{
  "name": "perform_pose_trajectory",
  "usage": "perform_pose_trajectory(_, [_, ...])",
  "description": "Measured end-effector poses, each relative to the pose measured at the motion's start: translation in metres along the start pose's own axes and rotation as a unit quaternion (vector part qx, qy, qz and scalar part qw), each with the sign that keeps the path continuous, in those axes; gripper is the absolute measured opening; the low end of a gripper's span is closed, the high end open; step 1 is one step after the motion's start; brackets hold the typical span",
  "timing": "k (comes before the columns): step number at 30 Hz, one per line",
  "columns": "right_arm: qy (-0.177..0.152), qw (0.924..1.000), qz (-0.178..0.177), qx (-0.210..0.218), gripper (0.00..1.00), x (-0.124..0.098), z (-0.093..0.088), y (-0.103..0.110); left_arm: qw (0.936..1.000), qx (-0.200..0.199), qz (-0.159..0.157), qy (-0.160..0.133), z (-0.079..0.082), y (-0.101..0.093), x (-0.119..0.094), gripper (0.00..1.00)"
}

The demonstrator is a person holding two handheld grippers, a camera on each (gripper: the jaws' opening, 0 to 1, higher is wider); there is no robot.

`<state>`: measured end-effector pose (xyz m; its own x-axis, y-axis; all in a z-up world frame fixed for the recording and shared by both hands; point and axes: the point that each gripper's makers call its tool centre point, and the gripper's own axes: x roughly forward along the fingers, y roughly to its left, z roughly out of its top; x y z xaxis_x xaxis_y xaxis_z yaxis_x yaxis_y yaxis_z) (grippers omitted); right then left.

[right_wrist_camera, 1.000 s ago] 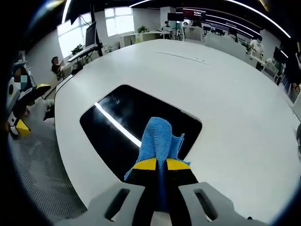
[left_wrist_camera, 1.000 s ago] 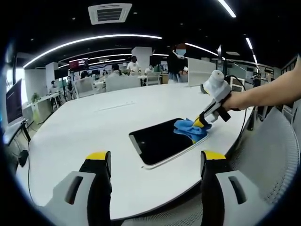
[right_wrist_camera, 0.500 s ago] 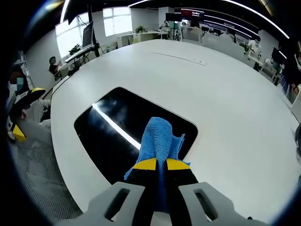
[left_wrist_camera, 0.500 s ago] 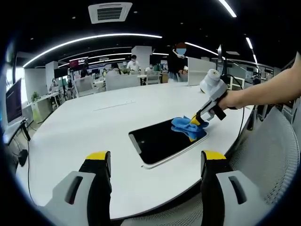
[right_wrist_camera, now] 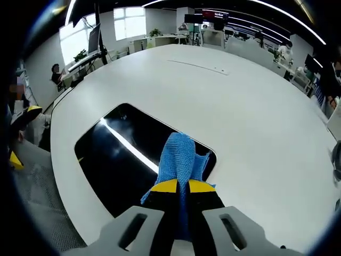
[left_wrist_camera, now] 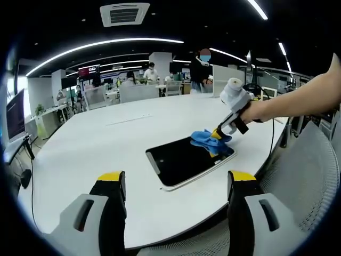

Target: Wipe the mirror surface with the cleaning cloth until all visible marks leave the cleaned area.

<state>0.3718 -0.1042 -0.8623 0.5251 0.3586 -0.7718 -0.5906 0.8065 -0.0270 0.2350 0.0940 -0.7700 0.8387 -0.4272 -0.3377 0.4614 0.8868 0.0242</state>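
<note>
A dark, rounded-rectangle mirror (left_wrist_camera: 186, 159) lies flat on a large white counter (left_wrist_camera: 96, 144), near the edge closest to the person. In the left gripper view its long axis runs from lower left up to the right.

The right gripper (right_wrist_camera: 178, 186) is pinched closed on a blue cleaning cloth (right_wrist_camera: 180, 159), its yellow-tipped fingers (right_wrist_camera: 165, 186) pressed together with the fabric bunched between them. In the right gripper view the cloth sits over the mirror's near right corner, apparently touching the glass, and most of the dark surface stretches away ahead and to the left of the fingers. A bright streak, the reflection of a ceiling light, crosses the glass; faint hazy patches beside it may be marks, though I cannot be sure.

The left gripper (left_wrist_camera: 176, 184) hangs off the counter edge, well apart from the mirror, its fingers spread wide and holding nothing. From there the right gripper is seen reaching in from the right, held by a hand (left_wrist_camera: 256, 111).

The right gripper is clearly the nearer one. The wiping looks partway through, and the next stroke probably runs along the mirror's length toward its far left end.
</note>
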Motion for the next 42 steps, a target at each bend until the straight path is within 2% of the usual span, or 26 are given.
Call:
perform_pose_trajectory(20, [-0.003,0.9996,-0.024,0.017,0.0,0.012,0.015,-0.017,1.0,0.0,0.0,-0.001,0.001,-0.001,0.001,0.76])
perform_pose_trajectory(42, [0.009,0.9992,-0.038,0.007,0.0,0.023,0.029,-0.029,1.0,-0.001,0.0,0.002,0.001,-0.001,0.0,0.74])
